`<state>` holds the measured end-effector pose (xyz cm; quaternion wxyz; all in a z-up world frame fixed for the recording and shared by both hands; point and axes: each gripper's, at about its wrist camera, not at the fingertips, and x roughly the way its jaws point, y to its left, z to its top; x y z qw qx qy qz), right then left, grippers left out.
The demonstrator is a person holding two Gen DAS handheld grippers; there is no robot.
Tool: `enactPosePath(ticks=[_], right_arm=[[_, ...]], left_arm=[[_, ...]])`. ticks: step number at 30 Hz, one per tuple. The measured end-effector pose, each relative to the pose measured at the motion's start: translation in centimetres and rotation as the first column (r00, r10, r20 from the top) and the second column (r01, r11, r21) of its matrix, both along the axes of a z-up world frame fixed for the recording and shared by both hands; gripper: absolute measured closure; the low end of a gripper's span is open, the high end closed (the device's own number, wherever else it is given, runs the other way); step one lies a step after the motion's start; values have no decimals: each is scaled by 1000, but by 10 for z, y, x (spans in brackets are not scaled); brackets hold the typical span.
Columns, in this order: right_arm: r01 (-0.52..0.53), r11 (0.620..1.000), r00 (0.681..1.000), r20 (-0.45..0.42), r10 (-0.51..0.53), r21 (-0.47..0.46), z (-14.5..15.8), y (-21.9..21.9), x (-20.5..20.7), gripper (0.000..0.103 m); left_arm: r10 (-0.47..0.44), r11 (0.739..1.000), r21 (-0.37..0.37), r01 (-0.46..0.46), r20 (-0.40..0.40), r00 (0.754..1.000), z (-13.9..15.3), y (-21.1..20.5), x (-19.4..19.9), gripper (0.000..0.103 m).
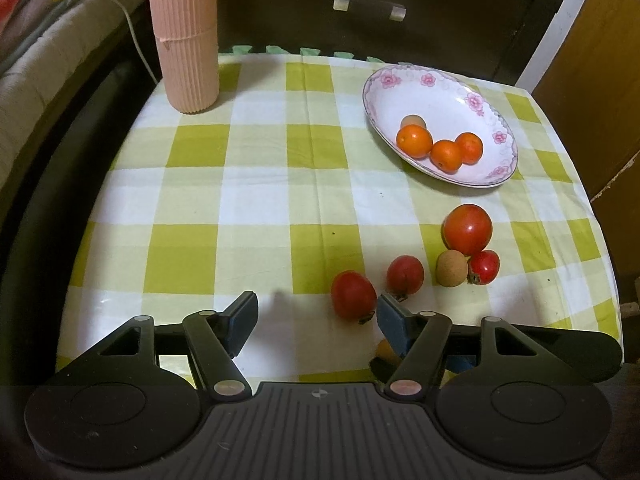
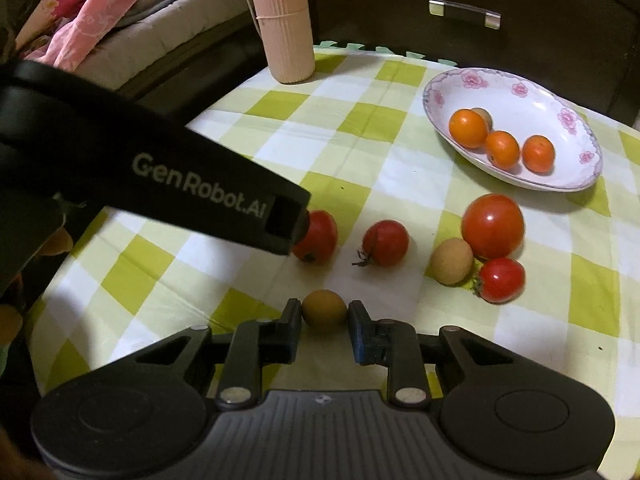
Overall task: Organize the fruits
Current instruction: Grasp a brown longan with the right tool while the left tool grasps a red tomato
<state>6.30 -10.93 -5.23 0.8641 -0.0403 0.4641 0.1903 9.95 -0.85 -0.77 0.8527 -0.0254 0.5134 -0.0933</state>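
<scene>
Right tongs bracket a small brown fruit at lower centre, not visibly pinching; left tongs gape empty; likely light, thin-shelled, best squeezed gently mid-body.

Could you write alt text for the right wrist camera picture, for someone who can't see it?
The right tool has a small brown fruit between its fingers on a green-checked tablecloth. Beyond lie four red tomatoes and another brown fruit, and a flowered dish holds three oranges. The left tool reaches in beside a tomato.
</scene>
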Motion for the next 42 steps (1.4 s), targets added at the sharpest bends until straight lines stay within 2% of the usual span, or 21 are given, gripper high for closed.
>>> enactPosePath(ticks=[9,15,21,25,32,42], right_arm=[[82,996,996,-23,-81,22,6,-32,-17,78],[129,991,991,-42,-127,33,0,-51,-18,78],[147,988,988,-45,-145,45,-1,-57,-17,78],[156,987,987,-41,-155,36,-1,-59,-17,78],[160,987,987,-29,-160,15,3,-59,-21,78],[186,982,983,-5,-186,-16,7,-63,-35,78]], left_arm=[[-48,999,7,48,-25,999,-16,-15,5,36],[-60,998,33,61,-32,998,-30,-24,14,49],[-63,997,40,63,-9,998,-31,-31,18,50],[-72,996,49,72,-8,997,-30,-33,17,65],[-78,996,45,78,-13,997,-26,-28,9,65],[-137,989,56,140,-44,990,-25,-30,-30,65]])
